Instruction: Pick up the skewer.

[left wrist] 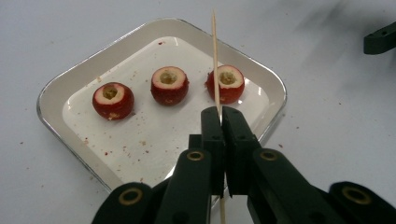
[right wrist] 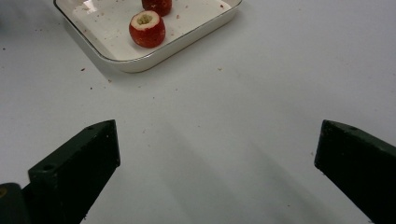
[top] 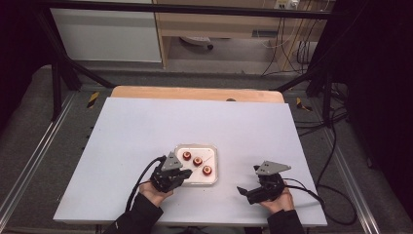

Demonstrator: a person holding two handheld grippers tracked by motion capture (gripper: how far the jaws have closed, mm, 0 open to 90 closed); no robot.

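Left gripper (left wrist: pixel 220 114): jaws pressed together on a thin wooden skewer (left wrist: pixel 215 56); in the left gripper view the stick rises upright between the pads and runs on below them; in the high view the left gripper (top: pixel 182 171) sits at the near left corner of the tray, held in the person's left hand (top: pixel 155 192)
Skewer: pinched low on its length; its upper part stands in front of the right-hand fruit as the left gripper view has it; the tip reaches past the tray's far rim in that view; whether it touches the fruit I cannot tell
Right gripper (right wrist: pixel 217 158): jaws spread wide, nothing between them, bare table surface beneath; in the high view the right gripper (top: pixel 243 191) lies near the table's near edge, to the right of the tray and well apart from it, in the right hand (top: pixel 277 201)
Tray (top: pixel 181 147): white, square with rounded corners and a thin metal rim; near the middle of the table's near half; red crumbs scattered on its floor
Fruits: three small red cored fruits in a row across the tray; left one (left wrist: pixel 112 100), middle one (left wrist: pixel 169 85), right one (left wrist: pixel 228 83); each upright with the hollowed pale top facing up; apart from one another
Table (top: pixel 146 122): pale sheet over a wooden top; a strip of wood shows along the far edge; a few red specks lie around the tray
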